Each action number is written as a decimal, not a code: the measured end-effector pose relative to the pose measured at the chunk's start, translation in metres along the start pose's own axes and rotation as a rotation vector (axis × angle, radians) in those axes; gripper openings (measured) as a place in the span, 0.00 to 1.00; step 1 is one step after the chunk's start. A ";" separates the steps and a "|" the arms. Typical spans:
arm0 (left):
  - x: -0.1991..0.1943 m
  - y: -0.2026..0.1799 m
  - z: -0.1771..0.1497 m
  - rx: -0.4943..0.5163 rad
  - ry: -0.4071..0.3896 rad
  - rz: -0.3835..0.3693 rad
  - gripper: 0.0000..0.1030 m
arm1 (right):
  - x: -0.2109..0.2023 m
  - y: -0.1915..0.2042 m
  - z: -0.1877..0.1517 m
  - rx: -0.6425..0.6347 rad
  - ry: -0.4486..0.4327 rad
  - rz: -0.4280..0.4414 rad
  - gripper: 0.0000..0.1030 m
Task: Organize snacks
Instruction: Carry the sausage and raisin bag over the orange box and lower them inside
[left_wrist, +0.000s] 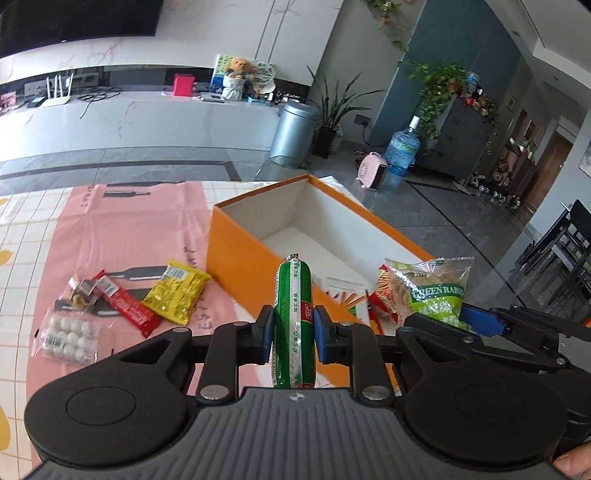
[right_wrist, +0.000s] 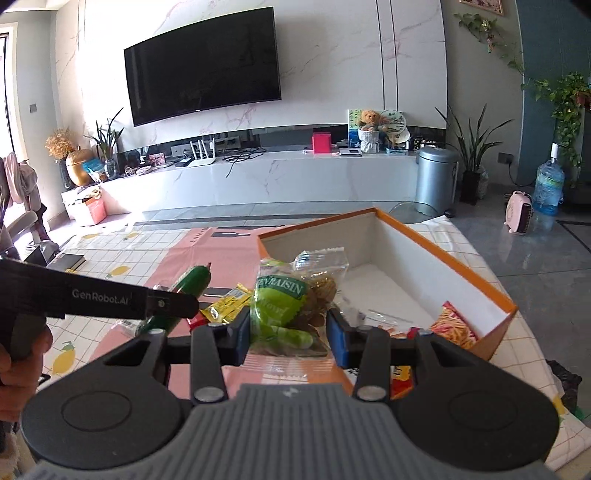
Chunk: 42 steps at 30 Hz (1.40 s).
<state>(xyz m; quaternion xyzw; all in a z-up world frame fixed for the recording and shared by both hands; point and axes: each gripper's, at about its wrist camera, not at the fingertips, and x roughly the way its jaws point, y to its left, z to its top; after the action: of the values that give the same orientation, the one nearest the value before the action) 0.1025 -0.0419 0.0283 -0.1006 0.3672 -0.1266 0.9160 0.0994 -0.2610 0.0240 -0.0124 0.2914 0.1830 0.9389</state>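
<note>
The left hand-held gripper (left_wrist: 294, 330) was clamped on a green sausage stick (left_wrist: 293, 314), held upright at the centre of its frame. The right hand-held gripper (right_wrist: 288, 326) was clamped on a green raisin bag (right_wrist: 286, 302), mid-frame, in front of the orange box (right_wrist: 476, 280). Inside that box, at lower right, lay a red fries packet (right_wrist: 456, 325). On the pink counter cover (left_wrist: 122, 229), at left of the left view, lay a yellow packet (left_wrist: 177, 291), a red bar (left_wrist: 127, 306) and a clear bag of white balls (left_wrist: 68, 338).
</note>
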 end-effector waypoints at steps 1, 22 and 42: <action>0.002 -0.007 0.004 0.012 0.001 -0.006 0.24 | -0.004 -0.005 0.002 -0.014 0.000 -0.019 0.39; 0.146 -0.082 0.062 0.278 0.208 -0.037 0.24 | 0.088 -0.111 0.034 -0.106 0.246 -0.122 0.39; 0.232 -0.066 0.049 0.338 0.405 0.030 0.24 | 0.204 -0.121 0.023 -0.245 0.417 -0.125 0.39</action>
<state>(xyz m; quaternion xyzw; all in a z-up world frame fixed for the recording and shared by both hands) 0.2887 -0.1705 -0.0685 0.0869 0.5179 -0.1901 0.8295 0.3105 -0.3025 -0.0797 -0.1817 0.4529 0.1522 0.8595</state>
